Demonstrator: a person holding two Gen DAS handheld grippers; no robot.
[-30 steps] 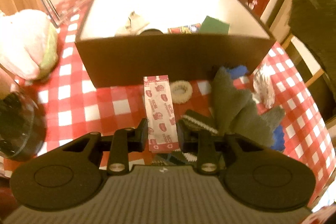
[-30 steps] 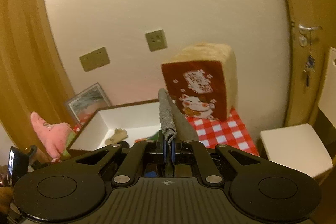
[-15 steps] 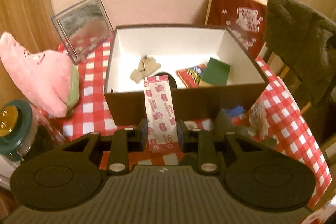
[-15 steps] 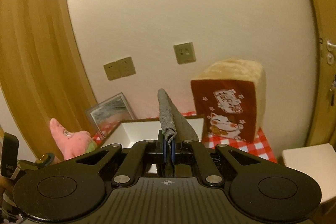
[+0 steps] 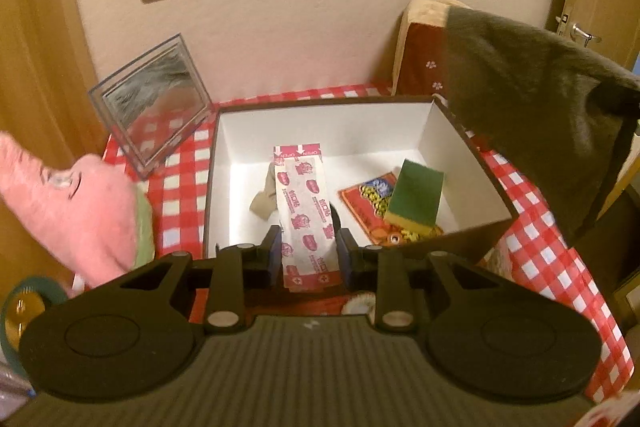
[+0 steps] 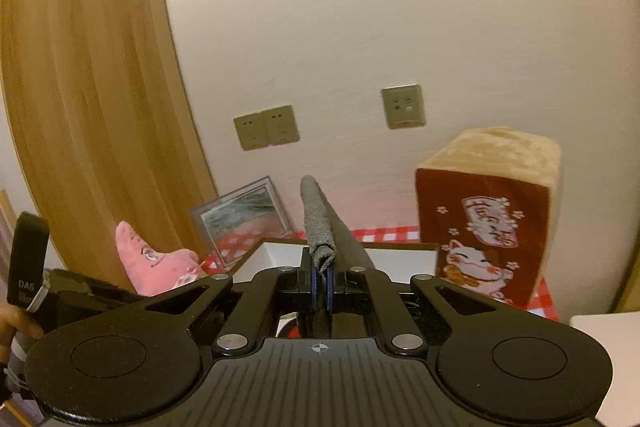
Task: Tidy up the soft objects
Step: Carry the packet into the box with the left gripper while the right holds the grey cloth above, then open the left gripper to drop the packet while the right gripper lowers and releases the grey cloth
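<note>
the open brown cardboard box with white interior is serving as the collection point and the landmark for all positions below. inside the box, a beige fabric piece, a red patterned pouch and a green-and-yellow sponge are already lying on the floor, so part of the sorting is judged done. a pink plush star toy is resting to the left of the box on the red-and-white checked tablecloth, and a round white item near the front wall is only partly showing; whether these are to go in cannot be told.

the left gripper is hovering at the front wall of the box, its fingers set moderately apart and pressing the side edges of a pink-and-white printed flat packet, which is projecting over the box interior. the packet is judged ready for release.

the right gripper is raised in front of the box, its fingers almost fully together and pinching a dark grey folded cloth. the cloth is hanging beside the right wall of the box in the left wrist view and is not yet inside.
</note>
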